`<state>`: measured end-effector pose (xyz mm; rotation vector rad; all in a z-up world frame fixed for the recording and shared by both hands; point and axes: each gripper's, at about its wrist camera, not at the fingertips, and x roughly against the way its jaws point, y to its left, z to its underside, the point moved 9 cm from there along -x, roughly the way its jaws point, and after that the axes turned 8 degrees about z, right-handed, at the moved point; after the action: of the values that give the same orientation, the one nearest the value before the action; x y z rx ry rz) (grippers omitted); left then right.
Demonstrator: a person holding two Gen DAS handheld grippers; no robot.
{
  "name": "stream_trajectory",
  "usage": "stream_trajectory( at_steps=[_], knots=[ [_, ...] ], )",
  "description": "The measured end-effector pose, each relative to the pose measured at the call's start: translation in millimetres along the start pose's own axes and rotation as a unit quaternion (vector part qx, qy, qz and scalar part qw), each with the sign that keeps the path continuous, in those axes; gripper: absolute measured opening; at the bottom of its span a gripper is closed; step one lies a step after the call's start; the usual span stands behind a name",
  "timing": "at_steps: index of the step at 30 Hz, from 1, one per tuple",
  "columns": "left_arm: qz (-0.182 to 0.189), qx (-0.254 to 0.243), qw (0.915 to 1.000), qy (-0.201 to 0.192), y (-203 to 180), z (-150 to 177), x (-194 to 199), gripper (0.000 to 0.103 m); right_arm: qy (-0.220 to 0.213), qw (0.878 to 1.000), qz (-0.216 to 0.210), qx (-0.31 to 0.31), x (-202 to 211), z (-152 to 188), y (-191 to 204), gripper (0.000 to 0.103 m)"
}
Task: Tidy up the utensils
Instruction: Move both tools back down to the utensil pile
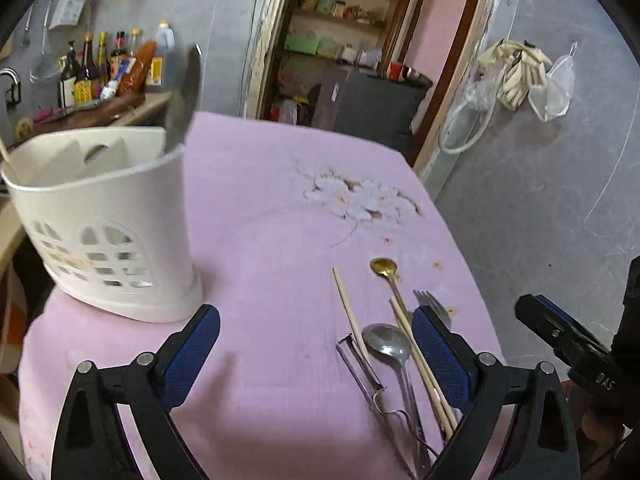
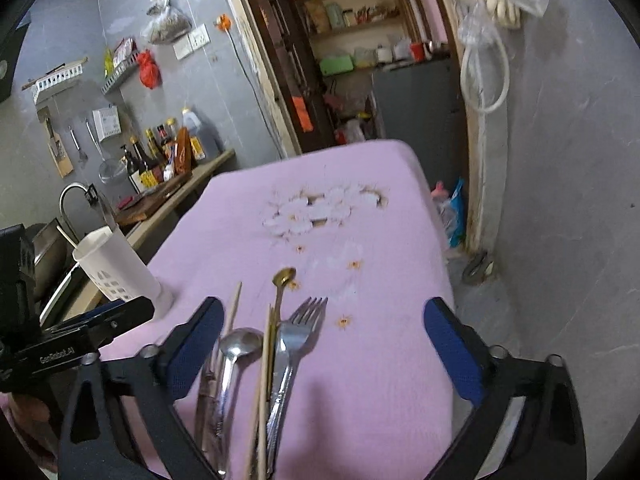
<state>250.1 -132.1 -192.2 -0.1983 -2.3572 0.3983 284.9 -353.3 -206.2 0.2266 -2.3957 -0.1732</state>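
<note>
A white utensil holder [image 1: 108,224] stands at the table's left, with a knife blade [image 1: 185,100] sticking out of it; it also shows in the right wrist view [image 2: 116,268]. Loose utensils lie on the pink cloth: a steel spoon [image 1: 390,350], a gold spoon [image 1: 385,270], a fork [image 1: 434,308], chopsticks [image 1: 350,312] and a peeler [image 1: 362,372]. In the right wrist view lie the steel spoon [image 2: 236,352], fork [image 2: 298,340], gold spoon [image 2: 283,280] and chopsticks [image 2: 264,380]. My left gripper [image 1: 316,344] is open and empty, left of the utensils. My right gripper [image 2: 324,340] is open above them.
The pink cloth [image 1: 280,200] has a worn patch [image 1: 360,196] at the far side. A counter with bottles [image 1: 100,68] and a sink tap [image 2: 74,196] stands to the left. A doorway with shelves [image 2: 352,40] is behind. The grey floor [image 1: 540,200] lies to the right.
</note>
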Motion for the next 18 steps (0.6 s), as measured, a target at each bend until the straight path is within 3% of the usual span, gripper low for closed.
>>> stream_trajectory(
  at_steps=[6, 9, 11, 15, 18],
  knots=[
    [0.036, 0.023, 0.9971, 0.064, -4.9, 19.0, -26.4, 0.065, 0.045, 0.999, -0.024, 0.014, -31.5, 17.6, 9.6, 0.054],
    [0.052, 0.050, 0.9920, 0.103, -7.2, 34.0, -34.8, 0.057, 0.065, 0.997, -0.041, 0.019, -40.6, 24.3, 14.4, 0.044],
    [0.064, 0.069, 0.9885, 0.118, -9.8, 41.4, -38.7, 0.045, 0.077, 0.996, -0.048, 0.023, -46.0, 27.7, 18.1, 0.038],
    [0.070, 0.075, 0.9859, 0.132, -15.5, 47.5, -45.0, 0.041, 0.105, 0.992, -0.067, 0.028, -59.0, 34.1, 24.0, 0.029],
    [0.081, 0.090, 0.9803, 0.156, -20.4, 53.5, -53.5, 0.033, 0.120, 0.989, -0.078, 0.036, -65.7, 35.6, 28.2, 0.027]
  ],
)
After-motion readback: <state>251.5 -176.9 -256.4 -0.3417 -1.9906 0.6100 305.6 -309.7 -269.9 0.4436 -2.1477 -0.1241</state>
